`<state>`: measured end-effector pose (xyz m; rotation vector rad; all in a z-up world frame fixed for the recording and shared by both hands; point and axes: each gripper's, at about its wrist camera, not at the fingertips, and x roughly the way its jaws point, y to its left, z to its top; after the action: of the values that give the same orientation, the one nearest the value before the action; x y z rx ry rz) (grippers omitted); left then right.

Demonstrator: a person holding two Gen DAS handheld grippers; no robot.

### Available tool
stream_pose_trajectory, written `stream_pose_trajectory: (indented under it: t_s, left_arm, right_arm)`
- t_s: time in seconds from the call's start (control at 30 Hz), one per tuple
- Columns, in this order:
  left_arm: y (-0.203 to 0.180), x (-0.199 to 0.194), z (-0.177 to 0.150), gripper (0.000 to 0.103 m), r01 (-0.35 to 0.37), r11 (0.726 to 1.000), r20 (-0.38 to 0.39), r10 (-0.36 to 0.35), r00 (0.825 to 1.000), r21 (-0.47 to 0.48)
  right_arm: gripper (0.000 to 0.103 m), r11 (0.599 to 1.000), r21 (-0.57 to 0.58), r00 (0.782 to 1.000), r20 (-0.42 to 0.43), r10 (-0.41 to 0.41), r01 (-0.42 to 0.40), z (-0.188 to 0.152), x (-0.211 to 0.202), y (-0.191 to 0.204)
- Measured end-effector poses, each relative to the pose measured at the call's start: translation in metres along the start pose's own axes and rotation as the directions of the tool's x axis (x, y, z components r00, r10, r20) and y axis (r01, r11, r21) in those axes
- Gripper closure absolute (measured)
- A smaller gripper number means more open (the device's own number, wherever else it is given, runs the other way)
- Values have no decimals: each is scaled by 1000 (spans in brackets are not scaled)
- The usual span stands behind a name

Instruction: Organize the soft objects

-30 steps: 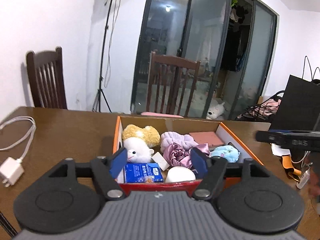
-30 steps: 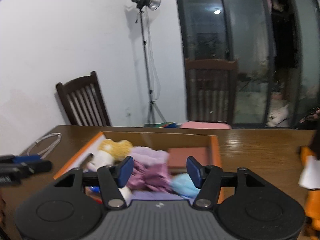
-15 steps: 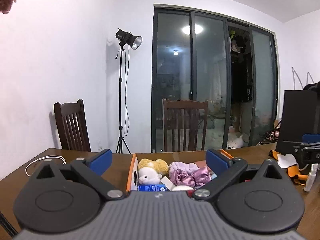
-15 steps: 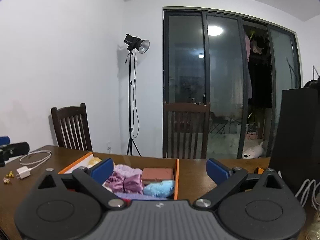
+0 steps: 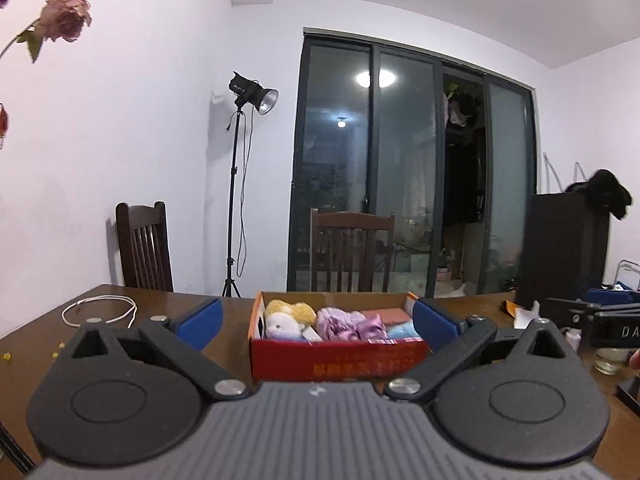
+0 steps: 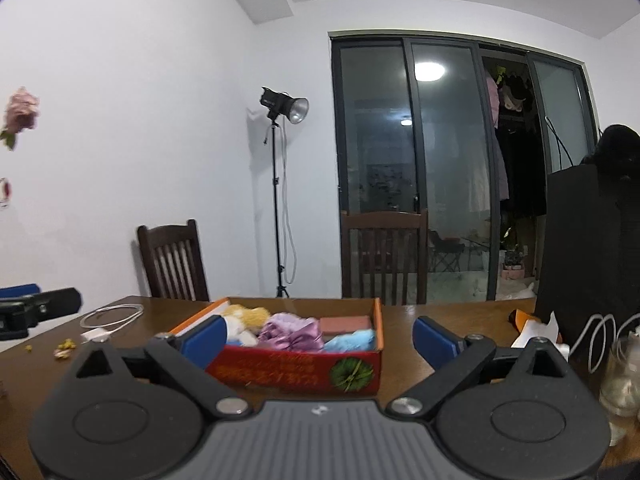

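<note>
Both grippers stand spread wide and empty: the left gripper (image 5: 316, 322) frames the box (image 5: 338, 356) between its blue pads without touching it, and the right gripper (image 6: 316, 338) does the same from a slightly more rightward angle. A second ago each sat low over the box with its pads narrower and right above the contents; since then both have opened fully and pulled back level across the table (image 5: 36, 344), so the box now shows whole, front wall and all, just ahead of them. The left's jaws have settled at their widest and so have the right's. Everything soft lies inside the box: a yellow-and-white plush (image 5: 286, 318) at the left end, a heap of purple cloth (image 5: 346, 322) in the middle, a pale blue plush (image 5: 402, 330) at the right, with a pink flat block (image 5: 386, 314) behind it. On the bare wood around the box I see only a white cable (image 5: 100, 310) at the left, a few small yellow scraps (image 6: 66, 346), and clutter at the right edge including a glass (image 6: 624, 376); no soft item seems left outside, though the far right is partly hidden. Judging from that, the gathering looks done or nearly so, and the retreat with empty jaws reads as a release and step-away rather than the start of another pick.
</note>
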<state>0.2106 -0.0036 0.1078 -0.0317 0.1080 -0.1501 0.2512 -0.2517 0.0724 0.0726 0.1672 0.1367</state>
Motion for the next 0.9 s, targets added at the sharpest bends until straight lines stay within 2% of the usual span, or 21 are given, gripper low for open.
stream_pose_trajectory:
  t_s: [0.23,0.37,0.57,0.67,0.77,0.9]
  left_arm:
    - [-6,-70,-27,0,-22,1000,-18,22,1000,4]
    - [-7,-118,-54,0,-75,996,24,74,997,38]
    - [-6,-172,-92,0,-102,994,-13,103,995,38]
    - [-3,-179,-98,0,-103,992,-45,106,993,69]
    - [0,-179,-96,0,-115,992,-37,117,992,53]
    - [1,-181,-94,0,-118,992,-26,119,993,47]
  right_arm:
    - [3,1000,-11,999,-27,24,-24,-41,-66,22]
    - [0,998,-33,998,-13,53,-54,-66,-112,39]
    - [0,996,-45,997,-1,72,-72,-96,-169,50]
    - [0,994,-42,994,-28,101,-102,-106,-182,56]
    - [0,994,-59,995,-41,94,-97,-109,-186,59]
    - [0,993,-16,993,-26,112,-113,-107,-183,56]
